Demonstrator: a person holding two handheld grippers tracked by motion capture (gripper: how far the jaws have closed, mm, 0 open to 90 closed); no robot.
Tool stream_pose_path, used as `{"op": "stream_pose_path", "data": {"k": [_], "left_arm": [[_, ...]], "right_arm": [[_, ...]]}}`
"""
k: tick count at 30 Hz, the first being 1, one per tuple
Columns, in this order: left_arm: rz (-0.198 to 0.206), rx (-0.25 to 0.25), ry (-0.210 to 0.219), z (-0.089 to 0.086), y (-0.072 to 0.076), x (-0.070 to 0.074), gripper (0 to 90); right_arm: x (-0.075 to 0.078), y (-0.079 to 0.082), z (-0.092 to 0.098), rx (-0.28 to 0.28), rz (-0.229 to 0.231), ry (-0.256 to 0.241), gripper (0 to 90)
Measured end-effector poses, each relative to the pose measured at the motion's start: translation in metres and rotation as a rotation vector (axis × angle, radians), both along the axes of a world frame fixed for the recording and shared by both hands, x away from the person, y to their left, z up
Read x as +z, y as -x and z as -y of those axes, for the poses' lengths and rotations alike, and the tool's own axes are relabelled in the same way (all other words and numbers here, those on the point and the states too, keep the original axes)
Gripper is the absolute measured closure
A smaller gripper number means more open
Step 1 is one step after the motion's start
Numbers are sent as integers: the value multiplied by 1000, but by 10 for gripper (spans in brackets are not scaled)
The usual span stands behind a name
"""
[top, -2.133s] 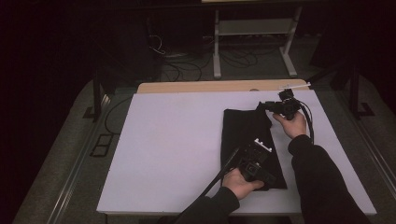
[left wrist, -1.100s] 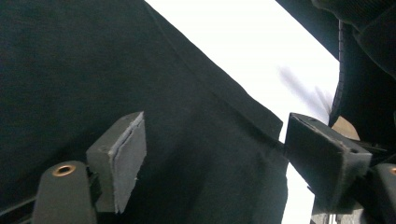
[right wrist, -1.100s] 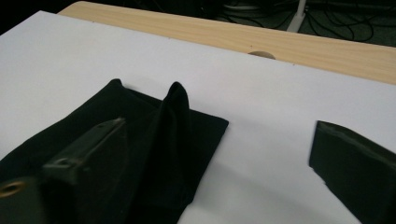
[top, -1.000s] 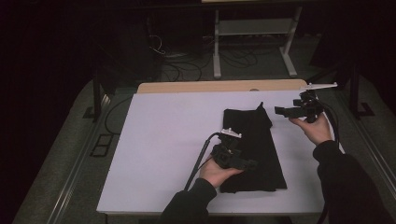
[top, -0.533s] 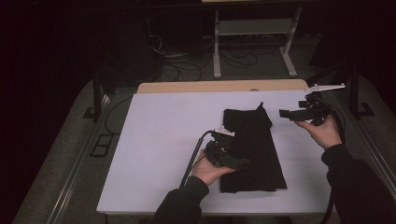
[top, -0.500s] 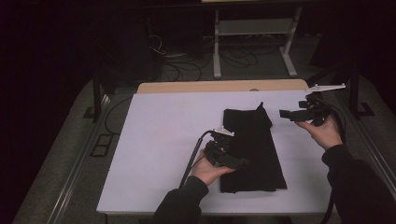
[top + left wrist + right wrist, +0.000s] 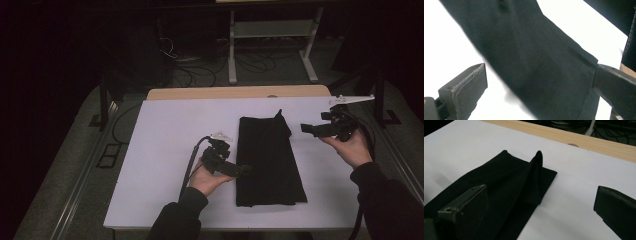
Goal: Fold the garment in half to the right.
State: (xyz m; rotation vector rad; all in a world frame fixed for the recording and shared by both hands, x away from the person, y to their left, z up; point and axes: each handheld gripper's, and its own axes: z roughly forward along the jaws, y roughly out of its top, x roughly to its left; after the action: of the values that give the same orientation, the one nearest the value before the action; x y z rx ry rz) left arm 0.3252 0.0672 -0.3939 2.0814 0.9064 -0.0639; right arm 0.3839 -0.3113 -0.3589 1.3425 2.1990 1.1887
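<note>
A black cloth point(image 7: 270, 160) lies folded in a long strip on the white table point(image 7: 170, 125), with a small peak sticking up at its far right corner point(image 7: 537, 157). My left gripper point(image 7: 244, 171) rests at the cloth's left edge, pointing right. Its jaws stand wide apart over the dark fabric point(image 7: 536, 62), and nothing is held between them. My right gripper point(image 7: 305, 128) hovers to the right of the cloth's far end, apart from it. It is open too, and beyond its jaws lie the cloth point(image 7: 499, 185) and bare table.
A wooden strip point(image 7: 235, 92) runs along the table's far edge. Behind it on the dark floor are a metal stand point(image 7: 270, 30) and cables point(image 7: 175, 50). White table surface lies left of the cloth.
The left gripper slid from on top of the cloth's near end to its left edge. The right gripper drew back to the right, away from the cloth's far corner.
</note>
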Motion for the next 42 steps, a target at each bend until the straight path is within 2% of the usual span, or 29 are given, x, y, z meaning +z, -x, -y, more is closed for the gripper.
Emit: {"op": "stream_pose_path", "data": {"k": [14,42], "left_arm": [[38,89,21,-52,3,5,0],[92,197,43,-119,16,6,0]], "right_arm": [[-5,18,-3,29,10,-11,0],[-16,54,4,49,16,-32,0]]}}
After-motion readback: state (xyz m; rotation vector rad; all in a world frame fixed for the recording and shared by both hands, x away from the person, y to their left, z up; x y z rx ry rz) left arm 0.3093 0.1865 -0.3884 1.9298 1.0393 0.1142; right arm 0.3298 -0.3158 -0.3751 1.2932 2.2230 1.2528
